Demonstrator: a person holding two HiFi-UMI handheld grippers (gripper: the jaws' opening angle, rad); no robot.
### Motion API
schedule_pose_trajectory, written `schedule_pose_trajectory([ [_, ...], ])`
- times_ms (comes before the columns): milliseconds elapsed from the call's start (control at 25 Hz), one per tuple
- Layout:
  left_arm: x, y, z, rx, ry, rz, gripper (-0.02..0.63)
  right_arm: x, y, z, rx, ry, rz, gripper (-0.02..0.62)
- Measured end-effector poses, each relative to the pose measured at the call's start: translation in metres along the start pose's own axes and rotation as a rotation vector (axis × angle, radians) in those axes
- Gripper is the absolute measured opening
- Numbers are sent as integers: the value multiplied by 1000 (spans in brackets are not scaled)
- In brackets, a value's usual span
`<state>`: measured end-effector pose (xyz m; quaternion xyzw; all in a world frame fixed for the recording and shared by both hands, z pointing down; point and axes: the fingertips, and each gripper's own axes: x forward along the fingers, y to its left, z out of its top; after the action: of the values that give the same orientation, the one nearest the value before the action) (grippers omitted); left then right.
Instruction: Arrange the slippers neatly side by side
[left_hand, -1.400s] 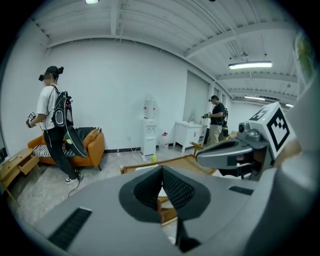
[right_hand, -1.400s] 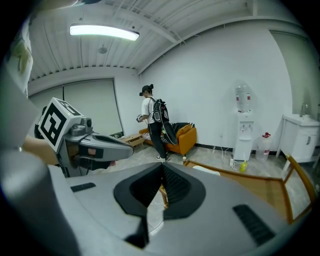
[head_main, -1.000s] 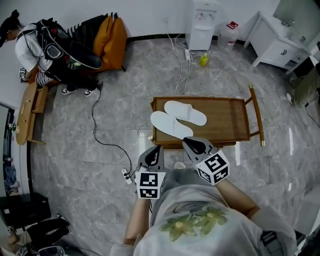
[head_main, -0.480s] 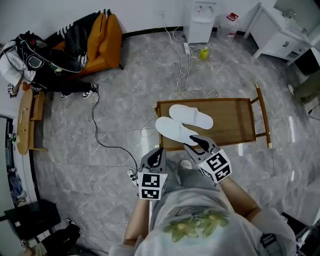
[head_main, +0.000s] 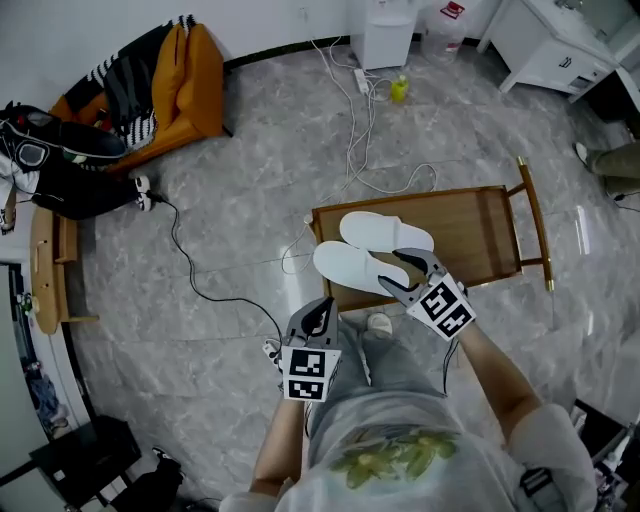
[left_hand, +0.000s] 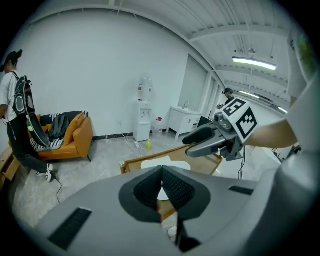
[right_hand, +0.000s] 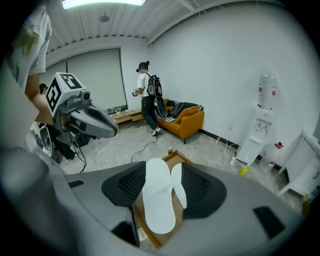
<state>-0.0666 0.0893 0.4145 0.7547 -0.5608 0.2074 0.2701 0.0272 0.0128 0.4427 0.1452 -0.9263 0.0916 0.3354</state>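
Right tongs (head_main: 391, 268) just opened over the near slipper (head_main: 343, 265), not gripping it; left tongs (head_main: 318, 306) shut. A sloppy grab could shove it off the counter (head_main: 480, 235) edge.

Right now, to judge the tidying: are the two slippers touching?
Touching: the right gripper view shows the near slipper overlapping the far slipper, no gap.

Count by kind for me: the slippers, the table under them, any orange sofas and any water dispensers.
Slippers: 2, far slipper and near slipper
Table: 1
Orange sofa: 1
Water dispenser: 1
Total: 5
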Motion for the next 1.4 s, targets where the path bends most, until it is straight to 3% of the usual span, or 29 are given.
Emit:
schedule_pose_trajectory([
  [360, 42, 19, -7, 28, 32, -45, 15, 42, -35, -23, -83, 80, 46, 265],
  [920, 99, 23, -29, 1, 81, -99, 15, 94, -76, -78, -277, 244, 101, 282],
  [1400, 112, 26, -38, 25, 114, -127, 15, 124, -86, -117, -317, 412, 200, 299],
])
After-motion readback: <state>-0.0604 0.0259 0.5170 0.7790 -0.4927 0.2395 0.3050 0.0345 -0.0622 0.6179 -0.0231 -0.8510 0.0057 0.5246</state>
